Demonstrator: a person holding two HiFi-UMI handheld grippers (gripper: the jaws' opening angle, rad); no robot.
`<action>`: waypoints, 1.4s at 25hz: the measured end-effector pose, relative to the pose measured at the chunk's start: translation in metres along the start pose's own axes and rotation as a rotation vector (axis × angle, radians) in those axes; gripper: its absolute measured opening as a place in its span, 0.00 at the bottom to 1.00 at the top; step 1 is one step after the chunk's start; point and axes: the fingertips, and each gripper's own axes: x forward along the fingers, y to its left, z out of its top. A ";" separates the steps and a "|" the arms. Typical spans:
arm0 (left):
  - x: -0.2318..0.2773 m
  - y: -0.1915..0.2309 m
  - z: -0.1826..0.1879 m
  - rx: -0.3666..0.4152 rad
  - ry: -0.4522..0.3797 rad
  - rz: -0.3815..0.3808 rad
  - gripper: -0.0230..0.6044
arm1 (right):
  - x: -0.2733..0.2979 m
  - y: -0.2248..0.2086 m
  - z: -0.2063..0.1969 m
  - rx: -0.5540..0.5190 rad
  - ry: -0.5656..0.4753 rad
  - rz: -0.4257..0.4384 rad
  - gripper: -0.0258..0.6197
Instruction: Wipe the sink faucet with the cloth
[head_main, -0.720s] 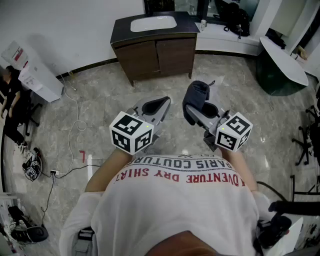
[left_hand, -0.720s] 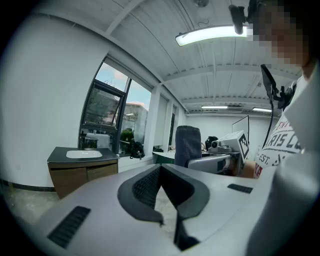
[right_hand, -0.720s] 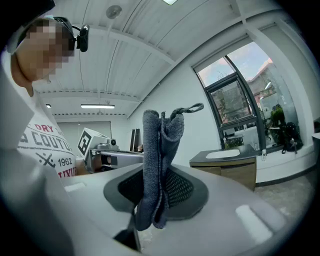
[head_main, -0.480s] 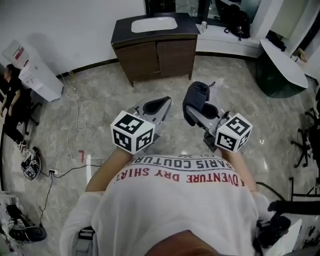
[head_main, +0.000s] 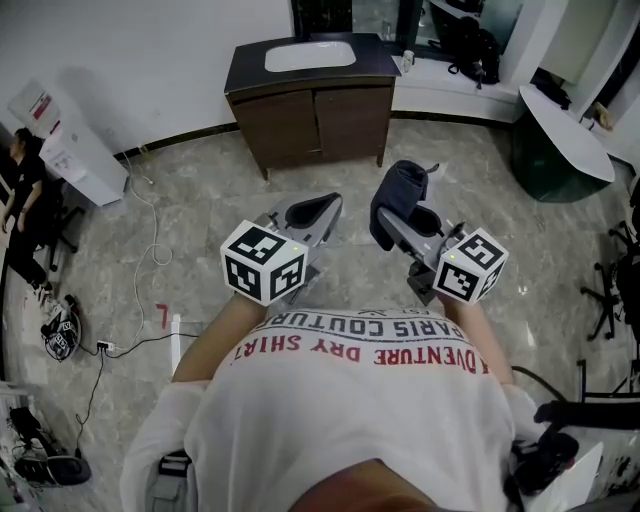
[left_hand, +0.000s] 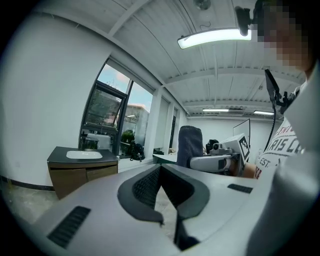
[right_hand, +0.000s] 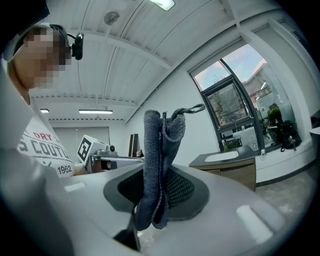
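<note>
A dark wooden vanity cabinet (head_main: 310, 100) with a white sink basin (head_main: 308, 55) stands against the far wall, several steps ahead; I cannot make out a faucet on it. My right gripper (head_main: 392, 218) is shut on a dark grey-blue cloth (head_main: 398, 188), which stands folded up between the jaws (right_hand: 159, 145). My left gripper (head_main: 322, 207) is held beside it, shut with nothing in it (left_hand: 160, 169). Both are at waist height in front of the person's white shirt. The cabinet also shows in the left gripper view (left_hand: 80, 170) and the right gripper view (right_hand: 235, 167).
Grey marble floor lies between me and the cabinet. A white appliance (head_main: 60, 145) and a seated person (head_main: 20, 200) are at the left, with cables (head_main: 140, 270) on the floor. A dark round tub (head_main: 560, 140) and a chair base (head_main: 612, 280) stand at the right.
The cabinet has shifted a little down and right in the head view. Both grippers keep the same pose, the right one still holding the cloth.
</note>
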 end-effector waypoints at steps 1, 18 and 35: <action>0.001 -0.001 0.001 -0.002 -0.002 0.002 0.04 | -0.001 -0.001 0.001 0.003 -0.002 0.004 0.18; 0.072 0.118 -0.031 -0.022 0.083 0.014 0.04 | 0.095 -0.110 -0.042 0.075 0.082 -0.024 0.18; 0.305 0.547 0.048 -0.144 0.140 0.004 0.04 | 0.443 -0.445 0.023 0.154 0.172 -0.035 0.18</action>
